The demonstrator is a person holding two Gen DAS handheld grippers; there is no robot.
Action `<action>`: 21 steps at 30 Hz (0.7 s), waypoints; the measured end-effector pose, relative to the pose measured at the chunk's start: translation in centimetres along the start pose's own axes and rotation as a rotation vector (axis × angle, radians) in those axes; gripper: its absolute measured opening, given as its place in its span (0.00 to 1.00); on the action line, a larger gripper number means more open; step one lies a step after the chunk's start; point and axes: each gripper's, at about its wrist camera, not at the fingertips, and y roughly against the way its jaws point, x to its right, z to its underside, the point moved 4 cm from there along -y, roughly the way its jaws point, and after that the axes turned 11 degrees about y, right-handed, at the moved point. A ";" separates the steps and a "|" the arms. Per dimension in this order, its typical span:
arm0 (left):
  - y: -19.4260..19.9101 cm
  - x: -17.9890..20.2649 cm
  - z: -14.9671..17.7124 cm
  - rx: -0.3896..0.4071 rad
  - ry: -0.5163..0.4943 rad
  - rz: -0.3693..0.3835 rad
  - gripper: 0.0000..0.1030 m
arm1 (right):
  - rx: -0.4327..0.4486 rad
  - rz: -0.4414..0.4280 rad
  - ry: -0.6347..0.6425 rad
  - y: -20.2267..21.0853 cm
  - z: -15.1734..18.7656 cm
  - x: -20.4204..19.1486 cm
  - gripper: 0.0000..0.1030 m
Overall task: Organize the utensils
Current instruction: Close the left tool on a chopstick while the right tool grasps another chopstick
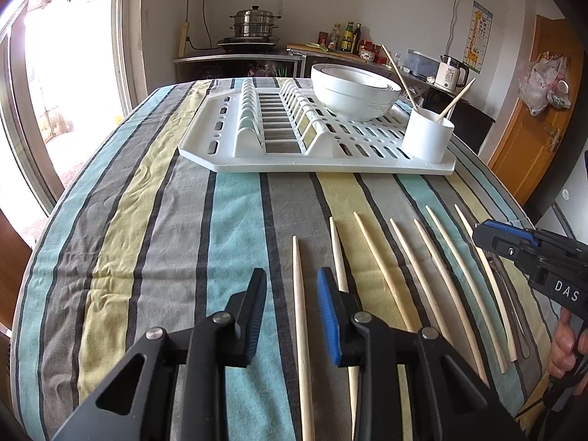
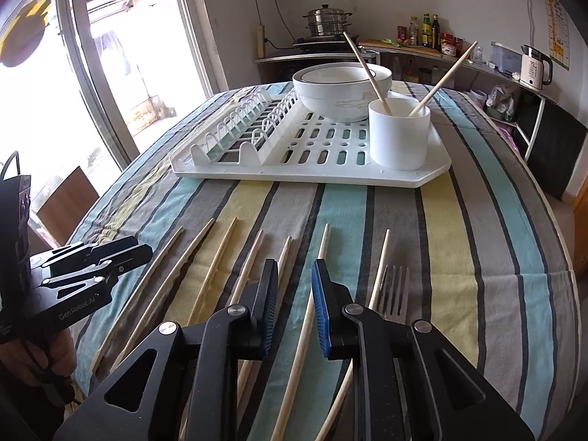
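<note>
Several wooden chopsticks [image 1: 378,268] [image 2: 220,257] lie side by side on the striped tablecloth, with a metal fork [image 2: 395,290] at their right end. A white utensil cup [image 1: 428,134] [image 2: 400,134] holding two chopsticks stands on the white dish rack [image 1: 279,161] [image 2: 294,172]. My left gripper [image 1: 292,286] is open and empty, hovering over the leftmost chopsticks. My right gripper [image 2: 294,275] is open and empty, above the chopsticks near the fork; it also shows at the right edge of the left wrist view [image 1: 514,246].
Stacked white bowls [image 1: 352,92] [image 2: 341,88] sit on the rack behind the cup. Plate slots [image 1: 272,117] fill the rack's left half. The table edge drops off at left and right. A counter with a steamer pot, bottles and kettle [image 1: 452,71] lies behind.
</note>
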 end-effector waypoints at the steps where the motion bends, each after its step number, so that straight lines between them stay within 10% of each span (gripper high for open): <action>1: -0.2 0.0 0.0 -0.005 -0.001 -0.001 0.28 | -0.008 -0.003 0.004 -0.4 -0.1 -0.2 0.18; 21: -2.5 0.5 -0.6 -0.087 -0.046 -0.032 0.16 | -0.150 0.057 0.060 -5.7 -1.4 -1.5 0.07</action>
